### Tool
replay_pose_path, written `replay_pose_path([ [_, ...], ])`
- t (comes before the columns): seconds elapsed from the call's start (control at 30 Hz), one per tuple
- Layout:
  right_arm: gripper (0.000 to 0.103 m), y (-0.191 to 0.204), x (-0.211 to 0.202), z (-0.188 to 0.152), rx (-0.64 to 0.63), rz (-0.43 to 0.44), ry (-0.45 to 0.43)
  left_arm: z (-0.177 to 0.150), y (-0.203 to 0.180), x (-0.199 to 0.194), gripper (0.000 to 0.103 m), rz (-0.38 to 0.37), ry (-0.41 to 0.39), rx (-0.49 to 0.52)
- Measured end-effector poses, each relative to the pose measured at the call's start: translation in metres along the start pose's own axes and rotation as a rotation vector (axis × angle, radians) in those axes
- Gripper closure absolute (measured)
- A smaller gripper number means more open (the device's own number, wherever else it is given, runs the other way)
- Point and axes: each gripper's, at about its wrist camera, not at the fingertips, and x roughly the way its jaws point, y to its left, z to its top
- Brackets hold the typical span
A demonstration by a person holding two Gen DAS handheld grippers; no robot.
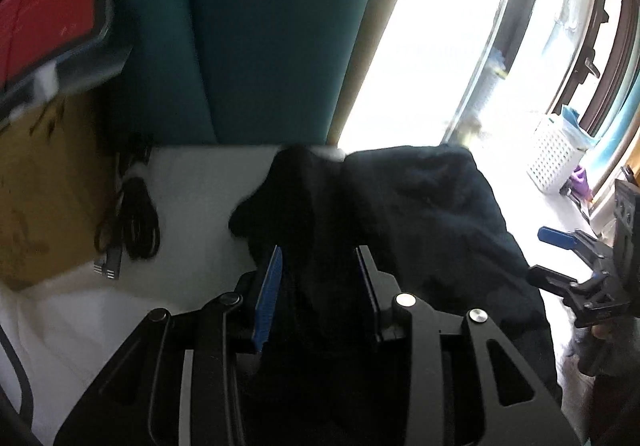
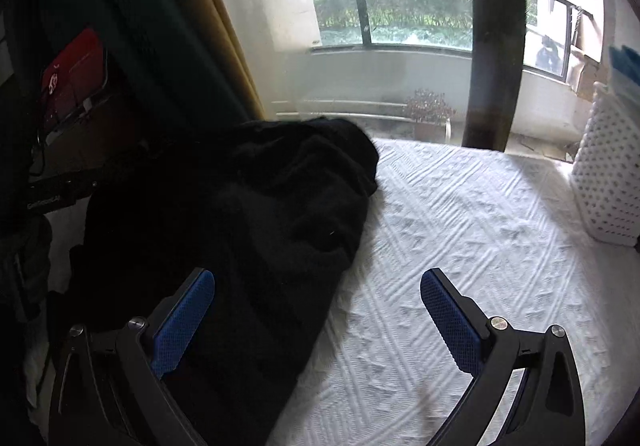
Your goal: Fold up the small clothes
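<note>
Both cameras ride on the grippers, looking forward and steeply down along the fingers, close over the white bedspread [image 2: 460, 214]. Both catch the black garment [image 1: 420, 214], window [image 2: 384, 18] and white basket [image 1: 554, 160].

Black garment [image 1: 420, 214] folds lost in shadow, white basket [image 2: 612, 174] cropped, window perhaps overexposed
</note>
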Motion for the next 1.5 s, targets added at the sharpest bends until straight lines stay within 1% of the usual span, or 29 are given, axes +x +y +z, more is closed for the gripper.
replay_pose_path([
  [0.07, 0.0, 0.006, 0.003, -0.008, -0.006, 0.005, 0.019, -0.01, 0.0, -0.007, 0.057, -0.007, 0.007, -0.005],
  [0.1, 0.0, 0.008, 0.003, -0.01, -0.006, 0.006, 0.024, -0.016, -0.001, -0.014, 0.049, -0.013, 0.005, -0.004],
  [0.13, 0.0, 0.01, 0.003, -0.013, -0.004, 0.009, 0.029, -0.023, -0.002, -0.022, 0.045, -0.018, 0.002, -0.003],
  [0.27, 0.0, 0.015, -0.006, -0.022, 0.003, 0.015, 0.033, -0.048, -0.007, -0.044, 0.043, -0.03, 0.012, -0.03],
  [0.33, 0.0, 0.018, -0.012, -0.027, 0.001, 0.018, 0.032, -0.063, -0.012, -0.052, 0.042, -0.044, 0.033, -0.028],
  [0.4, 0.0, 0.022, -0.019, -0.034, 0.001, 0.022, 0.037, -0.08, -0.021, -0.058, 0.042, -0.044, 0.046, -0.004],
  [0.53, 0.0, 0.035, -0.029, -0.053, -0.001, 0.033, 0.052, -0.099, -0.035, -0.065, 0.042, -0.059, 0.068, 0.064],
  [0.57, 0.0, 0.039, -0.033, -0.059, -0.001, 0.034, 0.056, -0.105, -0.04, -0.063, 0.042, -0.054, 0.072, 0.08],
  [0.63, 0.0, 0.044, -0.035, -0.062, -0.007, 0.031, 0.06, -0.115, -0.048, -0.062, 0.042, -0.003, 0.071, 0.13],
  [0.67, 0.0, 0.048, -0.036, -0.067, -0.013, 0.024, 0.065, -0.118, -0.05, -0.062, 0.042, 0.004, 0.07, 0.141],
  [0.7, 0.0, 0.052, -0.038, -0.072, -0.023, 0.016, 0.07, -0.122, -0.051, -0.063, 0.049, 0.003, 0.066, 0.154],
  [0.73, 0.0, 0.056, -0.039, -0.076, -0.032, 0.011, 0.077, -0.125, -0.051, -0.064, 0.067, 0.001, 0.061, 0.157],
  [0.77, 0.0, 0.059, -0.04, -0.079, -0.039, 0.008, 0.081, -0.128, -0.05, -0.065, 0.078, -0.005, 0.064, 0.153],
  [0.8, 0.0, 0.062, -0.043, -0.082, -0.049, -0.001, 0.083, -0.13, -0.049, -0.066, 0.084, -0.014, 0.063, 0.151],
  [0.83, 0.0, 0.065, -0.044, -0.084, -0.055, -0.009, 0.08, -0.132, -0.049, -0.068, 0.093, -0.018, 0.059, 0.153],
  [0.87, 0.0, 0.068, -0.047, -0.087, -0.063, -0.019, 0.079, -0.134, -0.049, -0.07, 0.097, -0.021, 0.054, 0.154],
  [0.97, 0.0, 0.07, -0.045, -0.092, -0.075, -0.037, 0.097, -0.139, -0.042, -0.076, 0.099, -0.029, 0.039, 0.138],
  [1.13, 0.0, 0.072, -0.049, -0.102, -0.104, -0.053, 0.115, -0.155, -0.03, -0.086, 0.1, -0.033, 0.04, 0.065],
  [1.27, 0.0, 0.069, -0.055, -0.112, -0.103, -0.051, 0.118, -0.164, -0.029, -0.092, 0.1, -0.019, 0.051, 0.058],
  [1.4, 0.0, 0.064, -0.062, -0.115, -0.086, -0.045, 0.109, -0.161, -0.033, -0.101, 0.1, -0.001, 0.067, 0.075],
  [1.5, 0.0, 0.058, -0.068, -0.115, -0.074, -0.04, 0.095, -0.156, -0.031, -0.11, 0.099, 0.019, 0.062, 0.062],
])
